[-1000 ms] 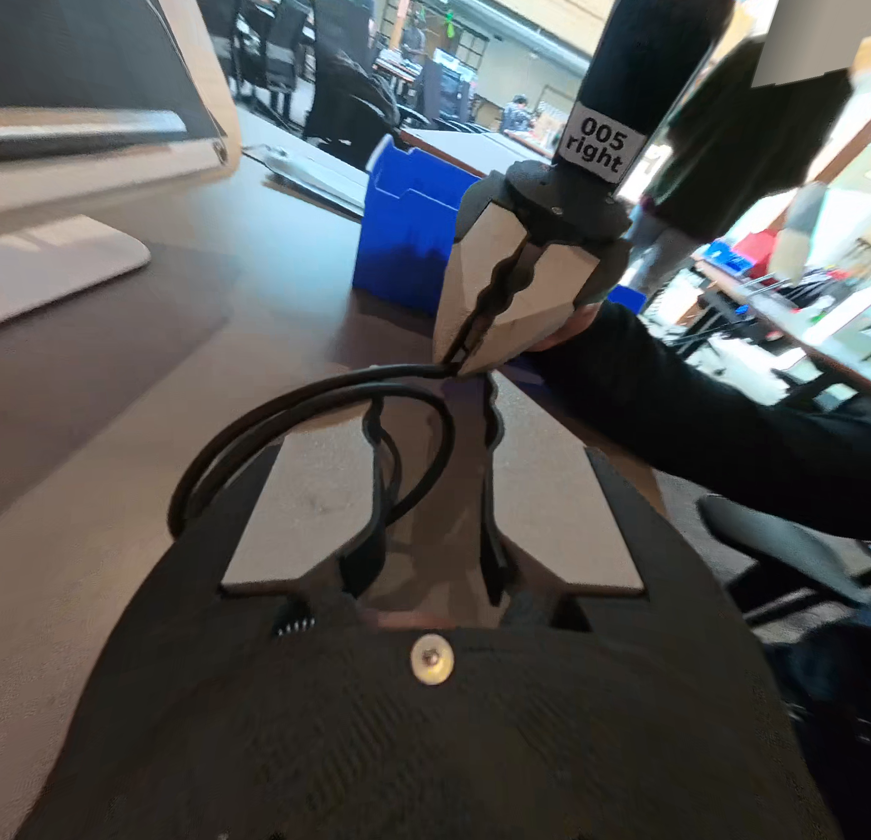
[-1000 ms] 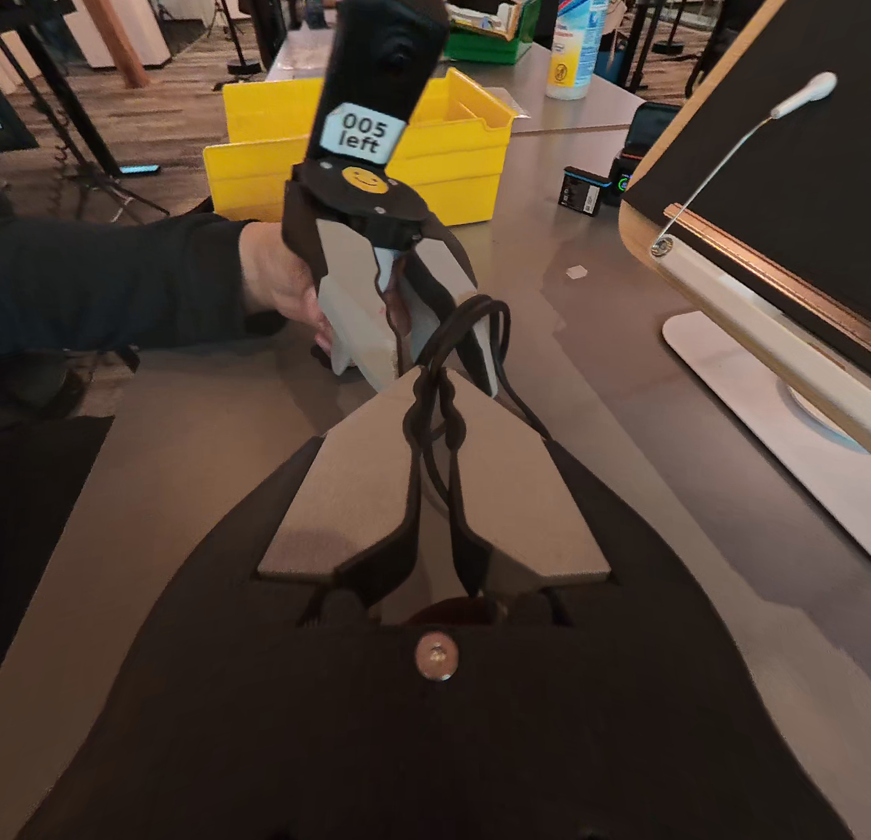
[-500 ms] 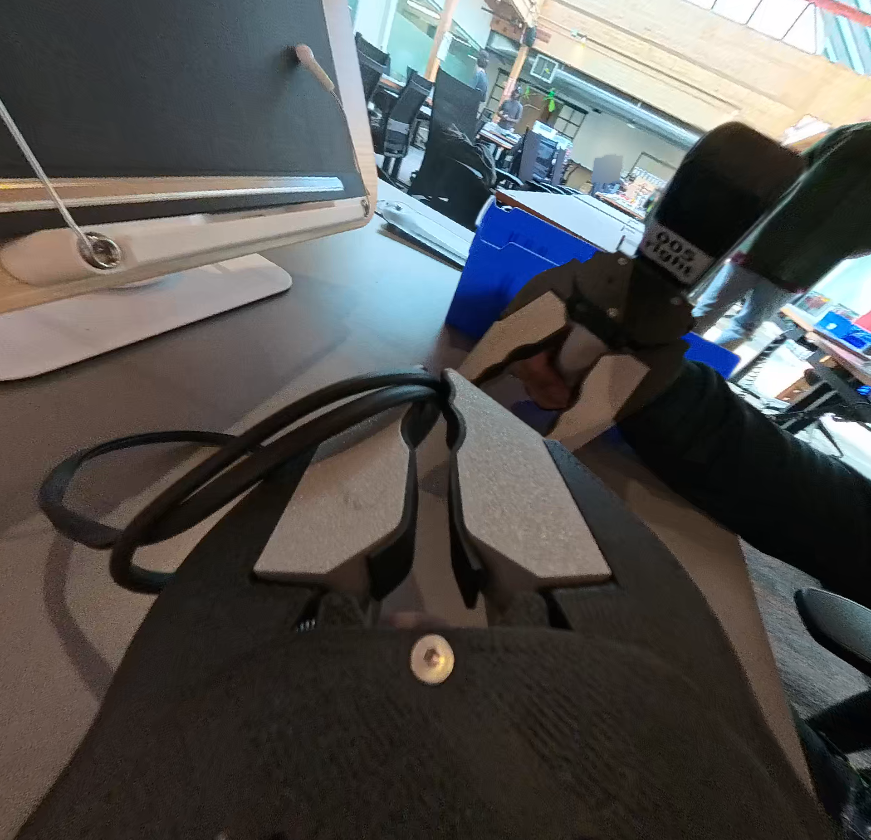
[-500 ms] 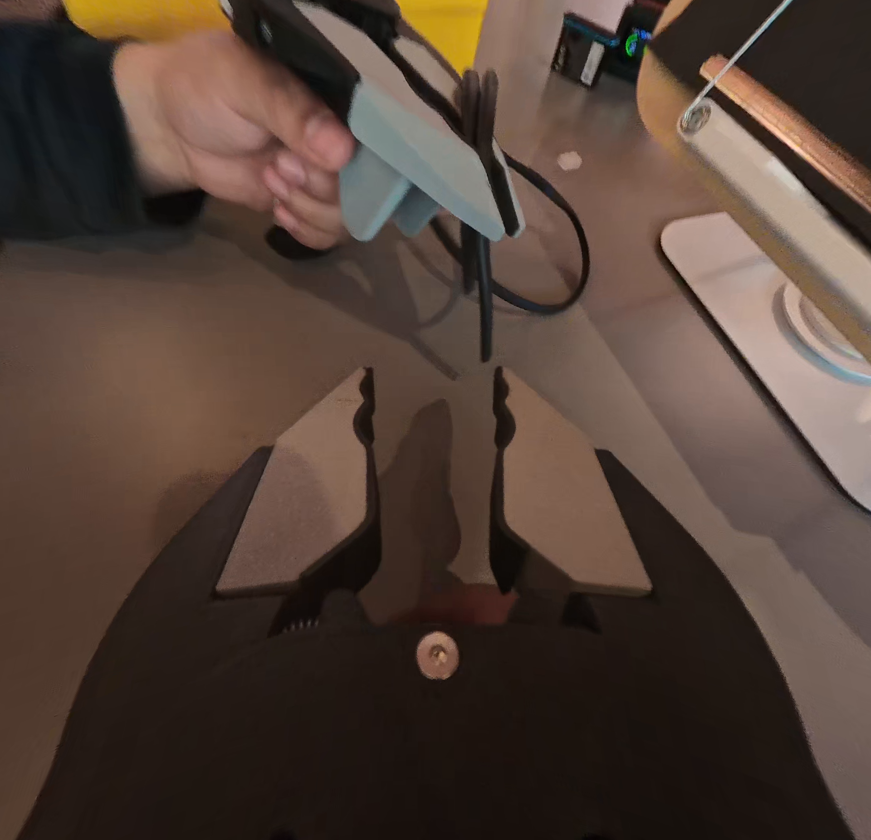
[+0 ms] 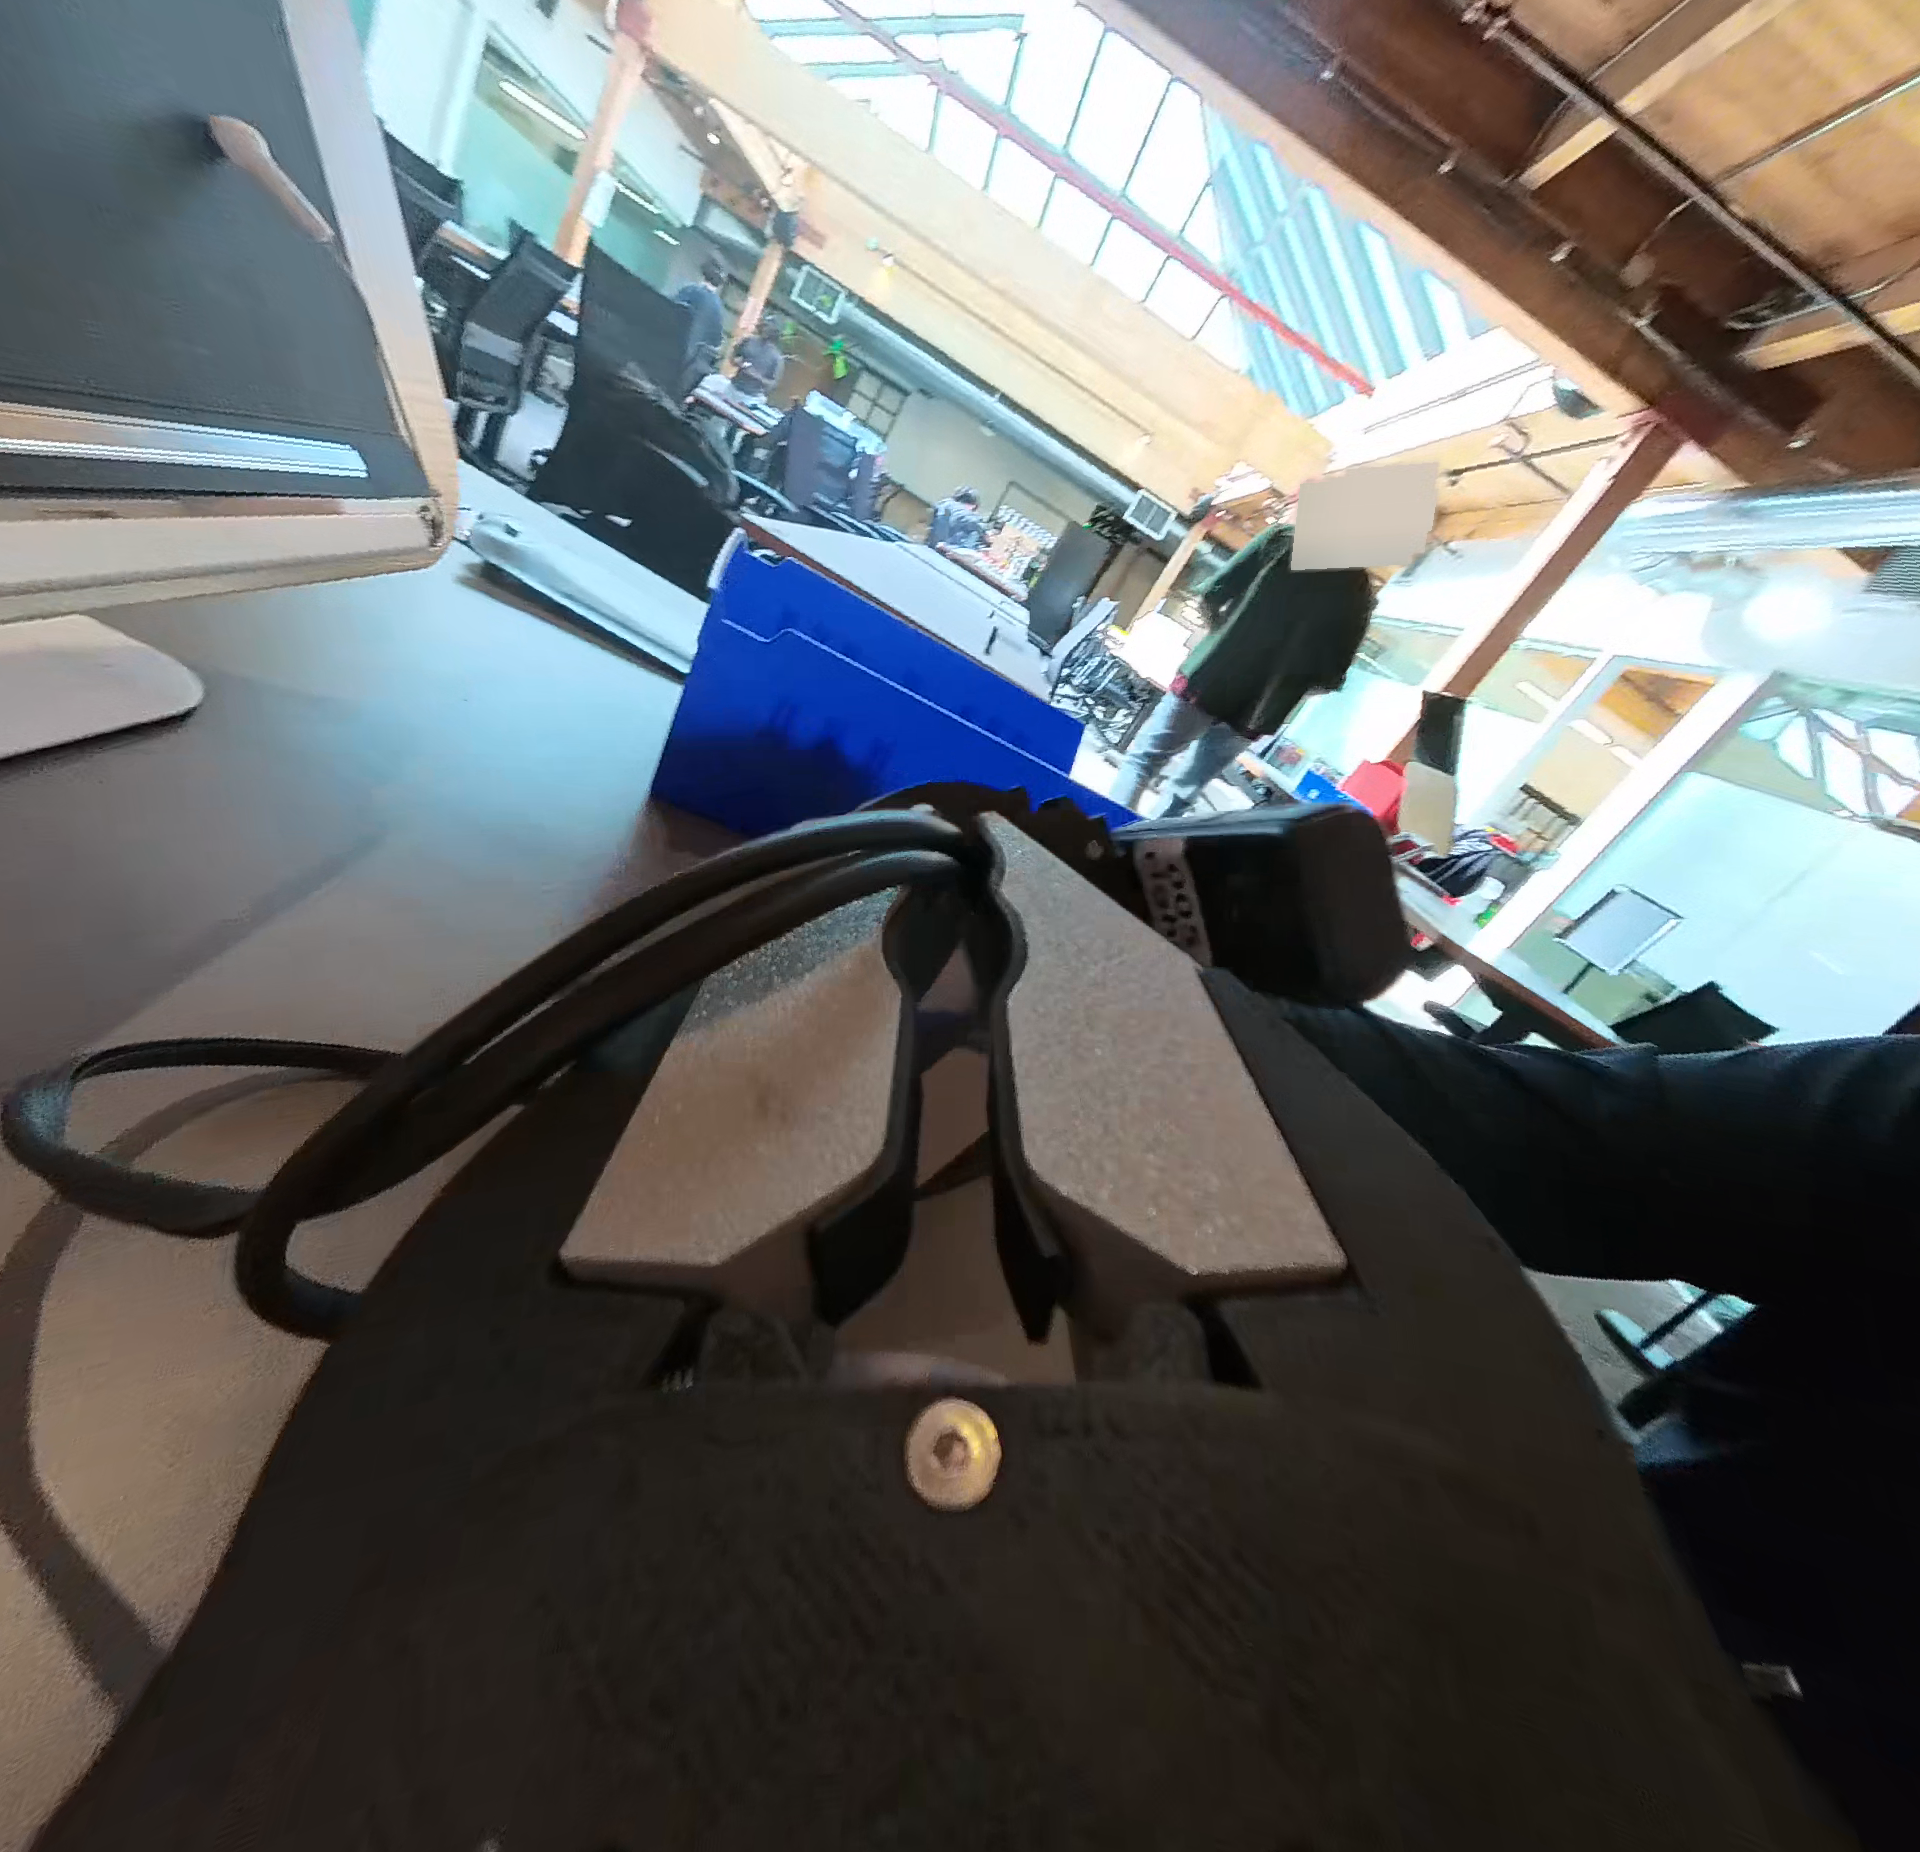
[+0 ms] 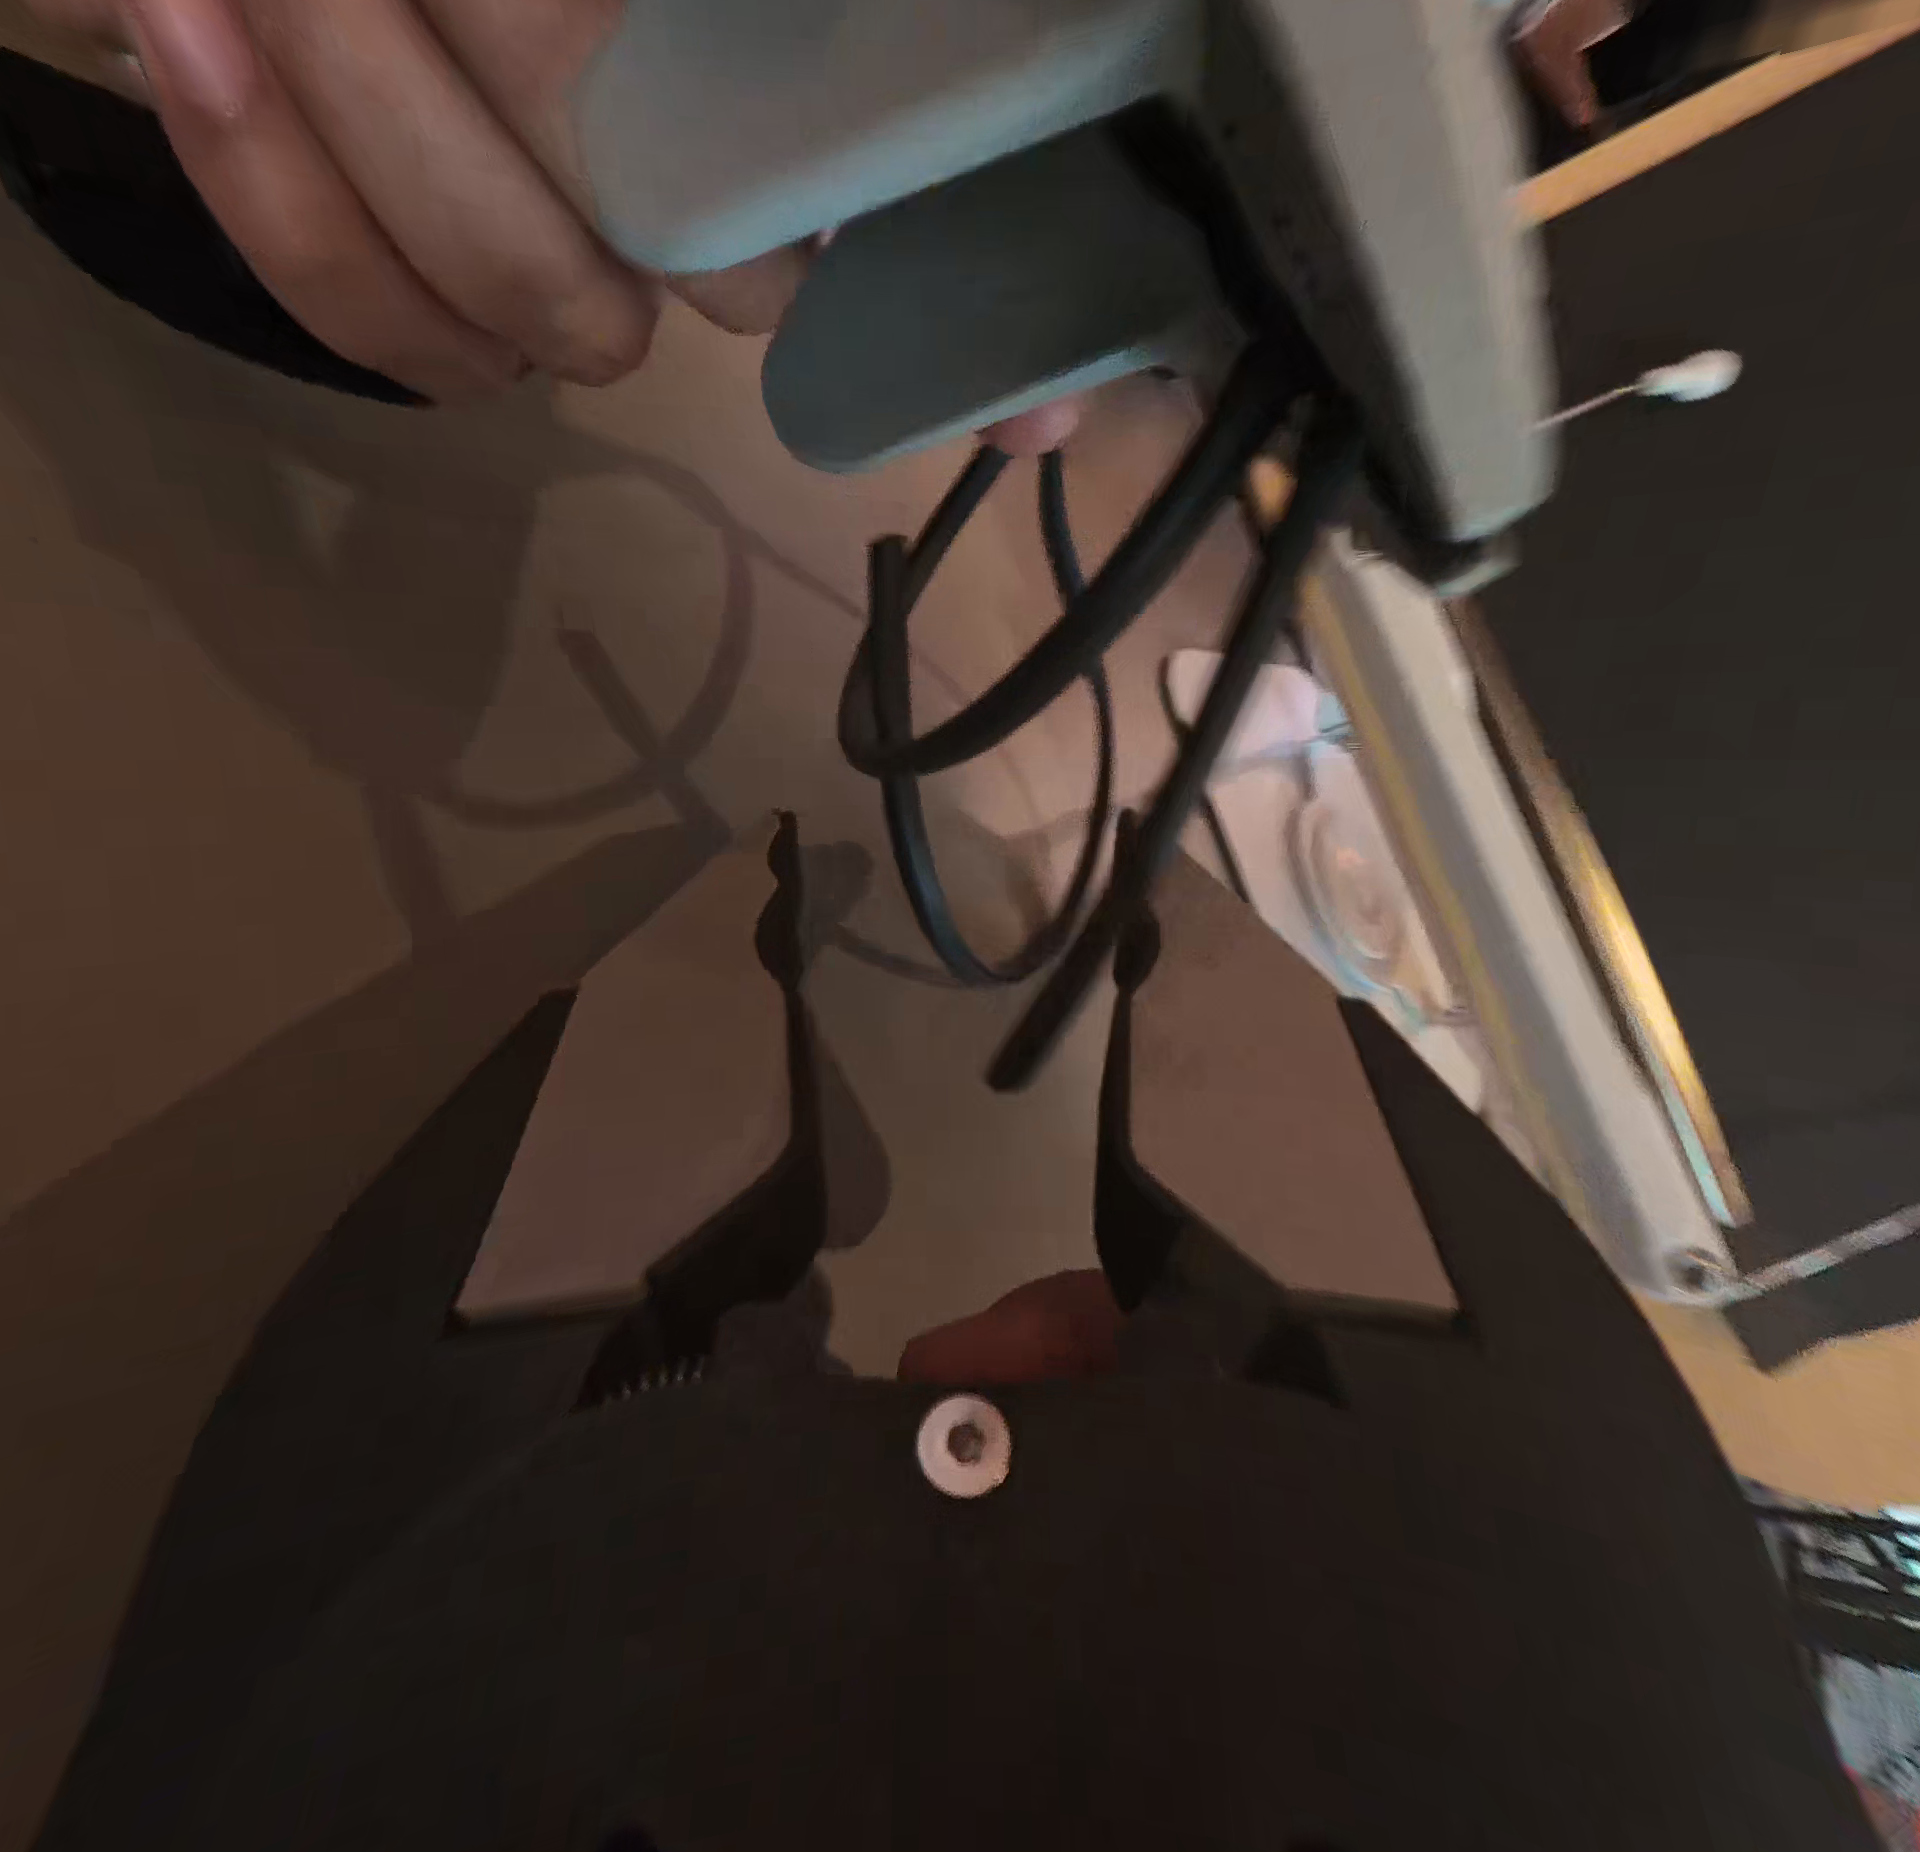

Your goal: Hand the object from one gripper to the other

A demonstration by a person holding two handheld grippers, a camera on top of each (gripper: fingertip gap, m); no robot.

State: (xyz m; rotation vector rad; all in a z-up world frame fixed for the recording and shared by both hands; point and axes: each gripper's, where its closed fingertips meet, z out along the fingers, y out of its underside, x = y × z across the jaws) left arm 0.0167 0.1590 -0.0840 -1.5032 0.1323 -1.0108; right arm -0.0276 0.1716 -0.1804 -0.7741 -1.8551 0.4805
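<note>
A black coiled cable point(image 5: 623, 955) is clamped between the tips of my left gripper point(image 5: 982, 838), which is shut on it; its loops trail left and down to the table point(image 5: 312, 763). In the right wrist view the left gripper's grey fingers point(image 6: 1371, 244) fill the top, held by a hand point(image 6: 312, 140), and the cable point(image 6: 896, 680) hangs from them. My right gripper point(image 6: 954, 836) is open below. The hanging loops dangle in front of and between its fingertips without being pressed. The right gripper's black handle point(image 5: 1288, 909) shows just behind my left fingers.
A monitor point(image 5: 156, 348) on a white stand stands at the left; its lower edge point(image 6: 1507, 919) lies close on the right in the right wrist view. A blue bin point(image 5: 852, 722) sits on the table ahead. A person point(image 5: 1268, 639) stands far back in the room. The right tips stand about 15 cm off the monitor point(image 5: 156, 348).
The right gripper, shut on the cable a second ago, opened and let go after the left gripper closed on it. The left gripper has since risen with the cable above the right one.
</note>
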